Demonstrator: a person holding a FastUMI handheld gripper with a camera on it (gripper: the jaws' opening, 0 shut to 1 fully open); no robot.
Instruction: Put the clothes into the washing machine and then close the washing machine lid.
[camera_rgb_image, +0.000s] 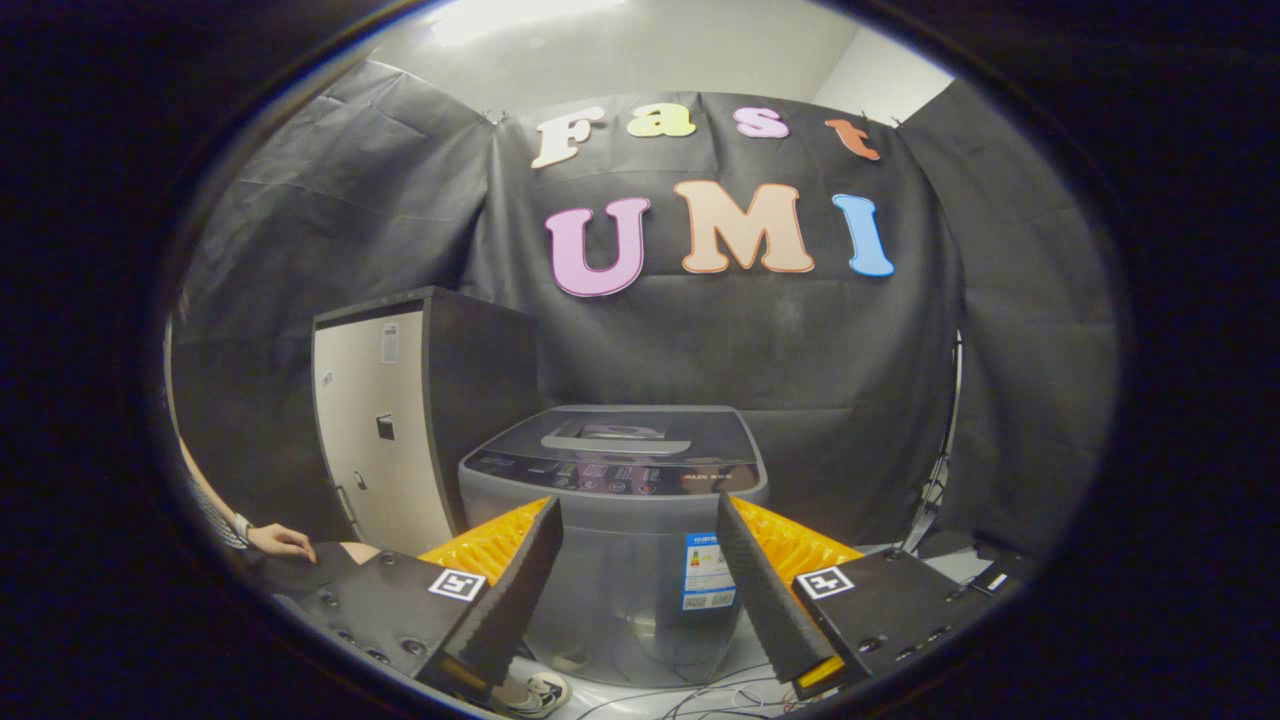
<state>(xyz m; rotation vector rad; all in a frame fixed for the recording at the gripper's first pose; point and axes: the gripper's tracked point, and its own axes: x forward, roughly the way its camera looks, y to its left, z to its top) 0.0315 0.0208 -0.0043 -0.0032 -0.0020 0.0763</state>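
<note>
At 9 o'clock a person's hand (283, 541) rests low beside the tall cabinet (385, 430). My gripper (640, 590) is released, fingers spread wide, holding nothing. The washing machine (615, 500) stands at 12 o'clock beyond the fingers, lid (615, 437) down flat. No clothes visible to me: either loaded and closed, or lid not opened. Machine's control panel faces me; long axis upright.
</note>
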